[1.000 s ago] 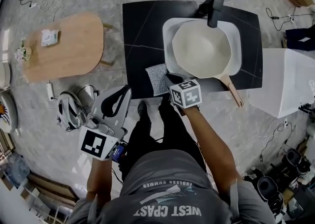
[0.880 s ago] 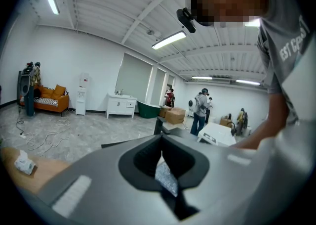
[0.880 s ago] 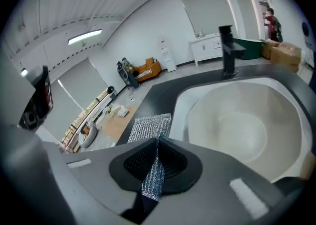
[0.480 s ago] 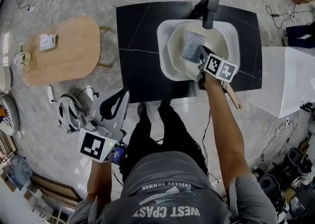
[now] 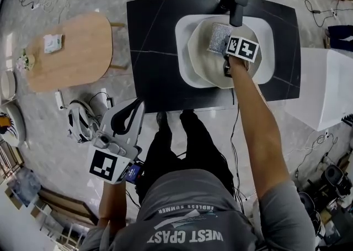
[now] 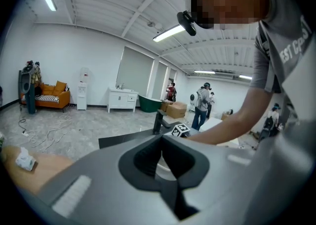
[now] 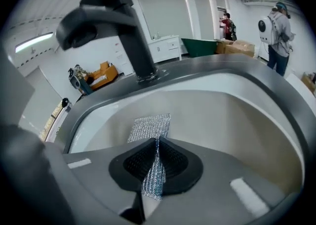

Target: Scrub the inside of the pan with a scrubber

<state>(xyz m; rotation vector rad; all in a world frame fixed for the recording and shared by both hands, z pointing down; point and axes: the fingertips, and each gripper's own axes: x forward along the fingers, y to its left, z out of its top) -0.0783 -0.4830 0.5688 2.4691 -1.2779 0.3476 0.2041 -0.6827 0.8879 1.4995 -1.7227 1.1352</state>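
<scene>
R gripper (image 7: 157,163) pinching scrubber (image 7: 150,126), inside pan (image 5: 202,63) by far rim, faucet (image 5: 238,0) close above; near side open. L gripper (image 6: 162,156) jaws together, empty, well off counter (image 5: 155,57).

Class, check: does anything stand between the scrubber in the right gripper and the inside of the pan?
Nothing visible does. The right gripper holds the scrubber over the pan's bare inside. The faucet stands behind, at the sink's far edge, not between them.

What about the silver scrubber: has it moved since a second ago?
Yes. The scrubber went from the black counter beside the sink's near left corner up and right into the pan, toward the faucet, held by the right gripper.
</scene>
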